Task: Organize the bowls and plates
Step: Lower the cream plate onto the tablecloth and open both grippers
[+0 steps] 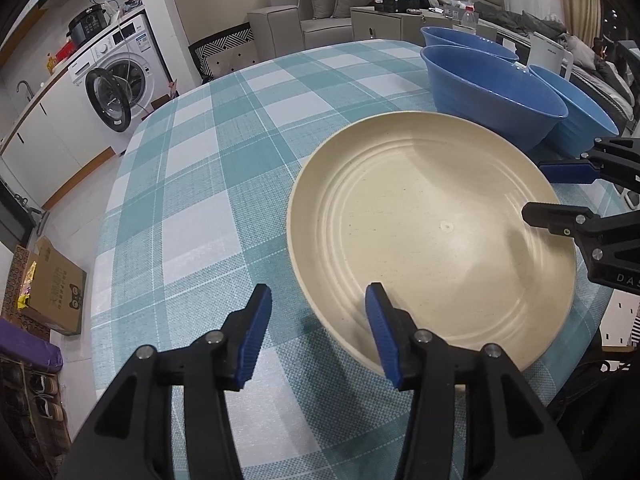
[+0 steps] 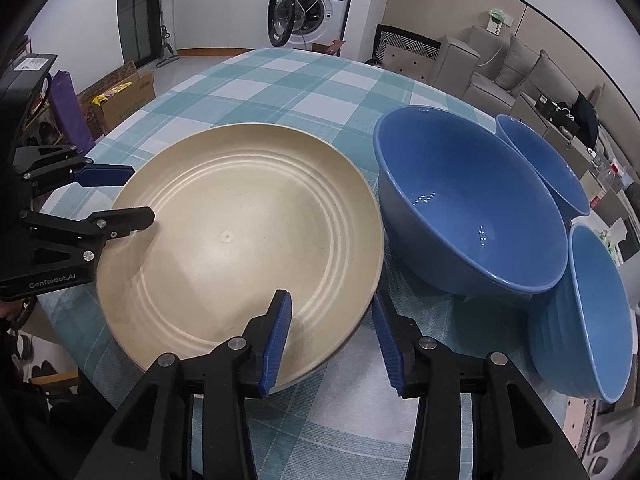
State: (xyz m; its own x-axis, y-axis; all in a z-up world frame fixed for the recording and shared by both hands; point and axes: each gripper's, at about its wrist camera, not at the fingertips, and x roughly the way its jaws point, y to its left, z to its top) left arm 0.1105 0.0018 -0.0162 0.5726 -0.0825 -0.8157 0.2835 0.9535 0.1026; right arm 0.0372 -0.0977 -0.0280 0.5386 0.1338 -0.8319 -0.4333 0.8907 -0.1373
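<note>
In the left wrist view, the left gripper is seen with jaws spread astride the near rim of the cream plate on the checked tablecloth; the rim should be seated deeply before closing. In the right wrist view, the right gripper likewise straddles the opposite rim, jaws spread, and the blue bowls just beside should be cleared.

My left camera looked close along its claw at the plate from one rim; my right faced the opposite rim (both shared plate and bench).
</note>
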